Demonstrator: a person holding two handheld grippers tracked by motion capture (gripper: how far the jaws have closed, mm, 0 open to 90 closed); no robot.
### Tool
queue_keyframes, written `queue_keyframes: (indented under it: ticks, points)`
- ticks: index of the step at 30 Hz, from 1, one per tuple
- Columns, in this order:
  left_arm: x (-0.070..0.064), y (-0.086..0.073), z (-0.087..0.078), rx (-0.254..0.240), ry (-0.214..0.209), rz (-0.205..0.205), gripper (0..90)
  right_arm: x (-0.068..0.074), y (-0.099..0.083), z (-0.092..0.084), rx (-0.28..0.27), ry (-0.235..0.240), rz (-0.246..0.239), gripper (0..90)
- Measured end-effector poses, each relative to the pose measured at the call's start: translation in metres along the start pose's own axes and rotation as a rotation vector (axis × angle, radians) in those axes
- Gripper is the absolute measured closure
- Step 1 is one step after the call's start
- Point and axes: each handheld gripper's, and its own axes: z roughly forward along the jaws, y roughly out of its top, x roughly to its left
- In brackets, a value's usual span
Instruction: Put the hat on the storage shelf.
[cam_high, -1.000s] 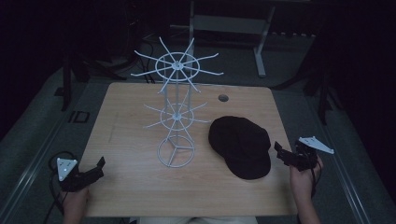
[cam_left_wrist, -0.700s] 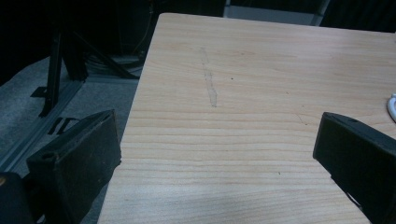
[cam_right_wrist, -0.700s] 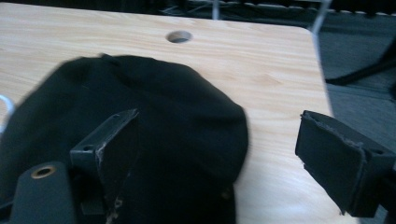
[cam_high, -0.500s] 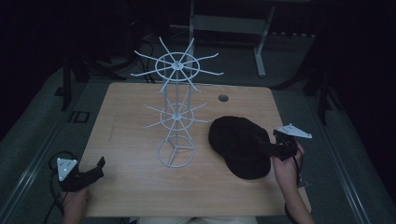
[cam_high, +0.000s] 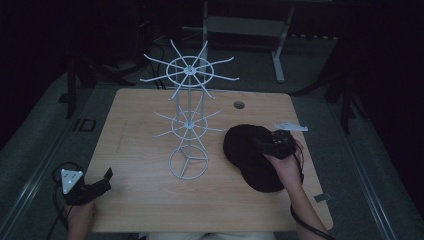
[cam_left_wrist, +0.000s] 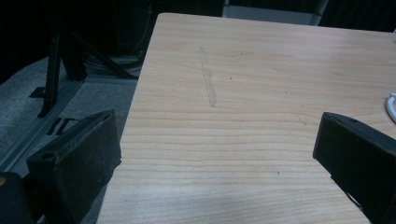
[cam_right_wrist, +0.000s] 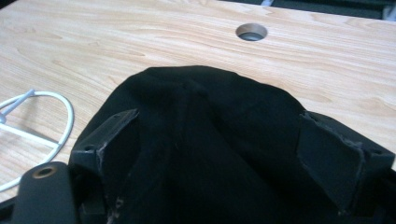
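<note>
Dark floor and shadowed frames surround the pale wooden table (cam_high: 150, 130) where I work. Near its middle stands a white wire rack (cam_high: 189, 120) with a ring base, a thin upright post and two tiers of spokes fanning outward, the upper tier wider than the lower. Toward the far edge, a small round cable hole (cam_high: 239, 105) sits in the tabletop.

To the right of the rack's base lies a black fabric cap (cam_high: 250, 155), flat on the wood and apart from the wire ring. My right gripper (cam_high: 265, 146) is over the cap, pointing toward the rack. In the right gripper view its two black jaws stand wide apart, one on each side of the cap's crown (cam_right_wrist: 205, 140), with the dark cloth bulging up between them; the jaws have not closed on it, and I cannot tell whether their tips touch the fabric. A curve of the rack's white base ring (cam_right_wrist: 60, 126) shows at the left there.

My left gripper (cam_high: 102, 181) rests at the near left corner of the table, well apart from rack and cap. Its jaws are spread wide with bare wood between them, holding nothing.
</note>
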Motion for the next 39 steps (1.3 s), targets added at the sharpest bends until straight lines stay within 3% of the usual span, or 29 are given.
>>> queue_keyframes:
  ticks: [2, 9, 12, 18, 21, 25, 39]
  points:
    - [0.0, 0.0, 0.0, 0.001, -0.001, 0.0, 1.4, 0.003, 0.009, 0.013, 0.025, 0.026, -0.002, 16.6]
    - [0.0, 0.0, 0.0, 0.0, -0.002, 0.0, 1.4, 0.009, 0.015, 0.042, 0.119, 0.018, -0.023, 23.2]
    - [0.0, 0.0, 0.0, 0.0, -0.001, 0.001, 1.4, 0.009, 0.014, 0.05, 0.167, 0.011, -0.038, 32.6]
    - [0.0, 0.0, -0.001, 0.0, -0.001, 0.001, 1.4, 0.015, 0.012, 0.053, 0.232, 0.002, -0.107, 75.5]
    - [0.0, 0.0, 0.0, 0.001, 0.001, 0.0, 1.4, 0.015, 0.009, 0.048, 0.207, -0.004, -0.101, 81.2]
    - [0.0, 0.0, 0.0, 0.001, 0.001, 0.0, 1.4, 0.014, 0.01, 0.037, 0.134, -0.022, -0.103, 82.1]
    - [0.0, 0.0, -0.001, 0.001, 0.003, -0.001, 1.4, 0.0, 0.026, -0.012, -0.034, -0.037, -0.072, 83.1]
